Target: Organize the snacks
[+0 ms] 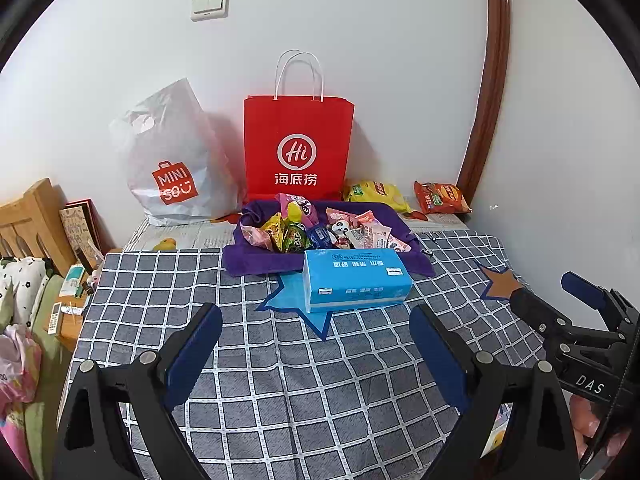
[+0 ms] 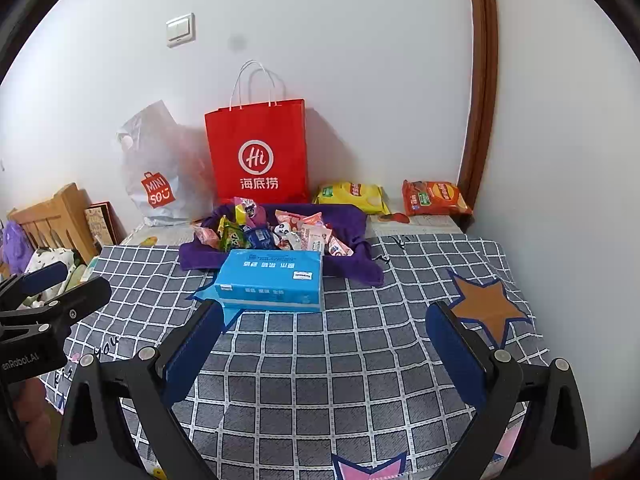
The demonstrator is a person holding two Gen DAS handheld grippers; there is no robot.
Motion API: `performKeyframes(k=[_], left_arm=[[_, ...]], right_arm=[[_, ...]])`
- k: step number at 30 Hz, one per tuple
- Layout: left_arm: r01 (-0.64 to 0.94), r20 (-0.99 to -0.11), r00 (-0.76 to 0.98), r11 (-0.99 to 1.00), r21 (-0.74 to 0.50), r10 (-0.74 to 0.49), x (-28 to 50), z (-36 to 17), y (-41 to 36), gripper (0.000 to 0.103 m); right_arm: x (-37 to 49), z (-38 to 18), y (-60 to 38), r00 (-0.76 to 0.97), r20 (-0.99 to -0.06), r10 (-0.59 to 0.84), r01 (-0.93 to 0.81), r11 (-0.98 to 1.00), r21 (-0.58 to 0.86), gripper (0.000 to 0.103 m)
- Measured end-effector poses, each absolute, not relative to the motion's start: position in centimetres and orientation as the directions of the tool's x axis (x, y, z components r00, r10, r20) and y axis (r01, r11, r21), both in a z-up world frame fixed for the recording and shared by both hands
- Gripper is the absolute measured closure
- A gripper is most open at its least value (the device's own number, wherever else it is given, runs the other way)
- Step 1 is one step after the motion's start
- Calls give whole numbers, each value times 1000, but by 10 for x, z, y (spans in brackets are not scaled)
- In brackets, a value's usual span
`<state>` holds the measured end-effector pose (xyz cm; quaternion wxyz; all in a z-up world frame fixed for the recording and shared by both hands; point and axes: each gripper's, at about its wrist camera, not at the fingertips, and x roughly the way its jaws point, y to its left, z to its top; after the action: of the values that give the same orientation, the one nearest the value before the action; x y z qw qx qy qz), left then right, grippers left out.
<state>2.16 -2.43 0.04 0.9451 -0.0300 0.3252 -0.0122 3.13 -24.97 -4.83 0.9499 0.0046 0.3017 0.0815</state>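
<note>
A pile of small wrapped snacks [image 1: 320, 228] [image 2: 276, 232] lies on a purple cloth [image 1: 256, 260] [image 2: 356, 224] at the far side of the checked table. A blue tissue pack [image 1: 356, 280] [image 2: 272, 280] lies in front of it. A yellow chip bag [image 1: 378, 194] [image 2: 352, 196] and an orange chip bag [image 1: 440, 198] [image 2: 434, 198] rest by the wall. My left gripper [image 1: 316, 320] is open over bare cloth, short of the tissue pack. My right gripper [image 2: 324, 320] is open too, holding nothing, its left finger [image 2: 196, 344] near the pack's front corner.
A red paper bag [image 1: 298, 144] [image 2: 258, 148] and a grey plastic bag [image 1: 172, 164] [image 2: 160, 168] stand against the wall. The checked tablecloth [image 1: 280, 380] [image 2: 340, 360] has star patches. A wooden headboard [image 1: 32, 220] and clutter lie left; a door frame [image 1: 488, 100] stands right.
</note>
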Motion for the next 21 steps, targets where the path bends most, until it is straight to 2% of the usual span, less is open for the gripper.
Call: performKeyframes(k=[21], left_arm=[[-1,-613,789,998,-69,-41,20,2,-24,8]], right_arm=[[29,-48,-249,804,-571,167,-154,986,71,3]])
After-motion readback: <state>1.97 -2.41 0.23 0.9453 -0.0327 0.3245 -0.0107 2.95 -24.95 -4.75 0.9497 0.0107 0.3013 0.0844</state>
